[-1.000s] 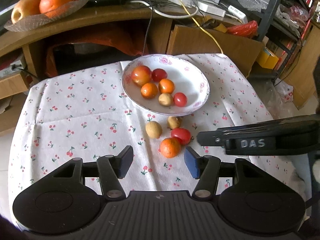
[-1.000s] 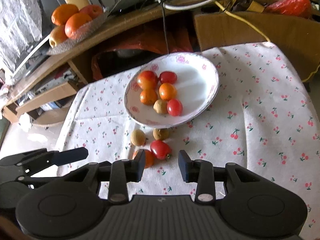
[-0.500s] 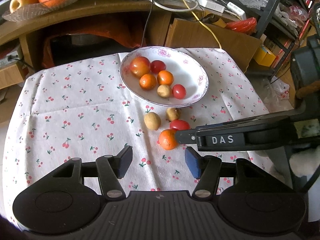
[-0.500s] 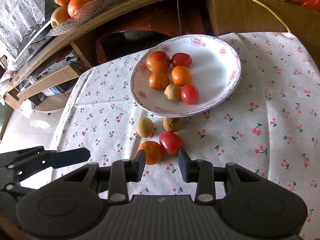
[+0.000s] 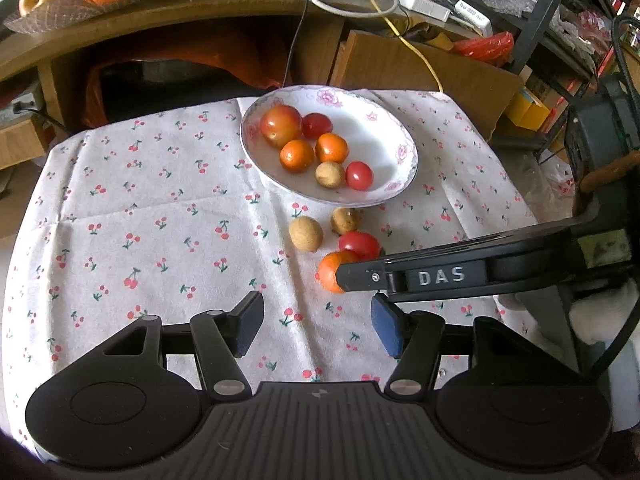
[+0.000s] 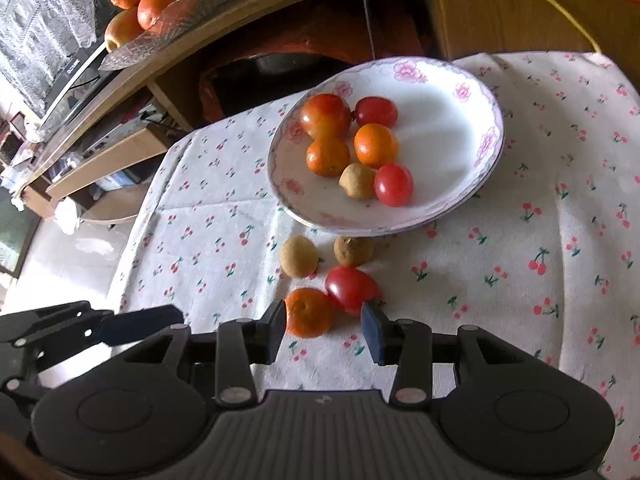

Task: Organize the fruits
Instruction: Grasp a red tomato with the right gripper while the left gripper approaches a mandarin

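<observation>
A white flowered plate [image 5: 400, 148] [image 6: 486, 148] on the cherry-print cloth holds several small tomatoes, oranges and a longan. In front of it lie two longans [image 6: 298, 256] [image 6: 354, 250], a red tomato [image 6: 350, 288] [image 5: 360, 243] and a small orange [image 6: 308, 312] [image 5: 330, 276]. My right gripper [image 6: 324, 326] is low over the cloth, its jaws opening. The orange and the tomato's near side sit at its tips, and the pads press on neither. One of its fingers [image 5: 440, 278] crosses the left wrist view over the orange. My left gripper [image 5: 318, 326] hangs open and empty nearer me.
A glass dish [image 5: 52, 16] [image 6: 176, 20] of large oranges and an apple stands on the wooden shelf behind the table. Cables and a cardboard sheet [image 5: 420, 64] lie beyond the plate. A metal rack [image 5: 536, 12] stands at the right, past the cloth's edge.
My right gripper has come down and forward until its tips reach the orange and tomato, and its jaws have spread. In the left view its finger has slid left over the orange.
</observation>
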A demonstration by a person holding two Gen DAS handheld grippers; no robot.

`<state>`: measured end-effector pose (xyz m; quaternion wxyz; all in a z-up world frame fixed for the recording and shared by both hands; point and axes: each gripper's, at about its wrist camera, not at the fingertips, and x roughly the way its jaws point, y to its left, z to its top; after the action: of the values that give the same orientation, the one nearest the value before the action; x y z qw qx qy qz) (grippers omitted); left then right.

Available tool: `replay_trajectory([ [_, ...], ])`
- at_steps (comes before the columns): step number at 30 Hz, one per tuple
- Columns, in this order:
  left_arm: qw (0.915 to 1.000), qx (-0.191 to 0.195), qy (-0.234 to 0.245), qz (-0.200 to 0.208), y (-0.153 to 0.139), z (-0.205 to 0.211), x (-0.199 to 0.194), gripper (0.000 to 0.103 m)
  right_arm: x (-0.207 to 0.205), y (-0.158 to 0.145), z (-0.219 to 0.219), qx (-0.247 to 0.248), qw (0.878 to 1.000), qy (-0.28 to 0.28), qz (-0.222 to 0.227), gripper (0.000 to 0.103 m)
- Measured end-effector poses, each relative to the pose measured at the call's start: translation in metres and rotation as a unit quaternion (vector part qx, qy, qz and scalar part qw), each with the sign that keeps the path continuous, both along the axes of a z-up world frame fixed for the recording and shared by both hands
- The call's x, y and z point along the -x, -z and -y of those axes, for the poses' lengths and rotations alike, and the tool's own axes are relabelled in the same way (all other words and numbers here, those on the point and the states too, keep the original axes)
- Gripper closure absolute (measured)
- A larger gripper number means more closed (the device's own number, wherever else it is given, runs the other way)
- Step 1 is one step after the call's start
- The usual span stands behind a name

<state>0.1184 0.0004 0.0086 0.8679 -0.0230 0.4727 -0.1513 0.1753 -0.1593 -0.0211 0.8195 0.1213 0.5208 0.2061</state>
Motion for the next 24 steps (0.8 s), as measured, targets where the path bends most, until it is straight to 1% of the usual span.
replay_trajectory([
  [4,1.0,-0.008,0.0,-0.005,0.004,-0.006,0.002,0.035,0.003,0.001,0.0,-0.026,0.999,-0.021,-0.032,0.069],
  [7,0.9998,-0.007,-0.009,-0.013,0.008,-0.014,0.001,0.035,0.005,-0.001,0.004,-0.052,0.997,-0.029,-0.045,0.07],
  [8,0.9998,-0.006,-0.014,-0.014,0.008,-0.016,0.0,0.035,0.005,-0.002,0.007,-0.052,0.997,-0.024,-0.042,0.07],
  [9,0.9997,-0.005,-0.016,-0.014,0.008,-0.018,-0.001,0.035,0.005,-0.004,0.009,-0.041,0.998,-0.018,-0.033,0.07],
  [12,0.9997,-0.002,-0.018,-0.014,0.008,-0.02,-0.002,0.035,0.004,-0.01,0.007,0.017,1.0,-0.009,0.009,0.07],
  [13,0.9998,-0.001,-0.017,-0.014,0.007,-0.02,-0.001,0.035,0.003,-0.009,0.006,0.024,1.0,-0.012,0.01,0.07],
  [15,0.9998,-0.001,-0.016,-0.014,0.008,-0.02,-0.001,0.035,0.002,-0.008,0.007,0.019,1.0,-0.013,0.007,0.07],
  [18,0.9998,0.002,-0.014,-0.012,0.007,-0.019,0.0,0.035,0.0,-0.007,0.001,0.022,0.999,-0.018,0.019,0.07],
  [22,0.9998,0.002,-0.013,-0.013,0.007,-0.018,0.002,0.034,-0.003,-0.004,-0.004,0.027,0.999,0.013,0.032,0.07],
  [24,0.9998,0.003,-0.012,-0.014,0.008,-0.017,0.003,0.034,-0.005,-0.003,-0.002,0.019,0.999,0.031,0.034,0.07],
])
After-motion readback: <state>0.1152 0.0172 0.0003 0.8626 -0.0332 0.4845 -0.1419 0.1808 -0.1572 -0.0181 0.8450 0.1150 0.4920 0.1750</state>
